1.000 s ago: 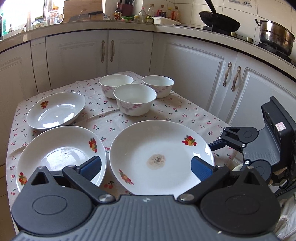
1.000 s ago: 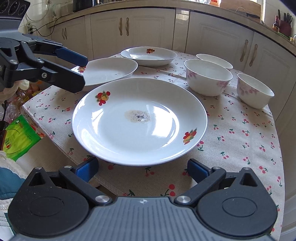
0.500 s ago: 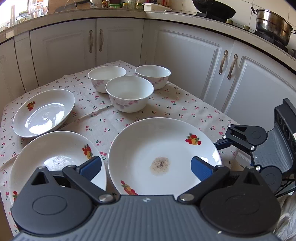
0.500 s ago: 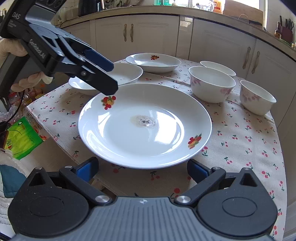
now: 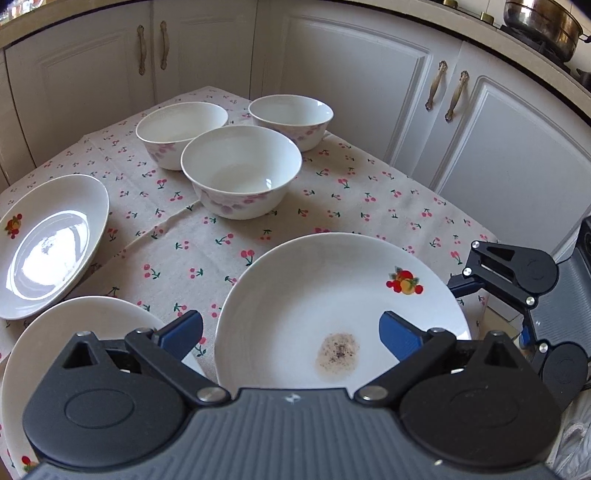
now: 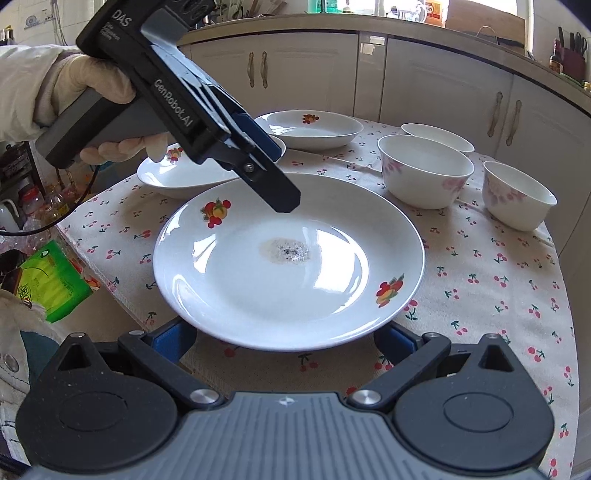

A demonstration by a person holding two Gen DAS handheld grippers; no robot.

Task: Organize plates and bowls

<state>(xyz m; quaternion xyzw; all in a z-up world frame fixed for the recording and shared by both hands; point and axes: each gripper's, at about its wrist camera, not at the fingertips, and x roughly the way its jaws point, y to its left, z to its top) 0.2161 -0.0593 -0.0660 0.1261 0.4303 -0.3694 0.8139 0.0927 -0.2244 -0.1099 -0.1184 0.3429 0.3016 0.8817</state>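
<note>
The large plate (image 6: 288, 258) lies directly ahead of the right tongs (image 6: 284, 341), open wide at its near rim; the left tongs (image 5: 291, 332), also wide, seem to hover above it.

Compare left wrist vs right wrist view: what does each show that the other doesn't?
Left wrist only: a steel pot on the counter, top right.

Right wrist only: the gloved left hand holding the left gripper, open over the plate, and a green packet beside the table.

Both: the large white plate with fruit prints and a brown stain, three white floral bowls, two smaller fruit-print plates, the cherry-print tablecloth, and the open right gripper.
</note>
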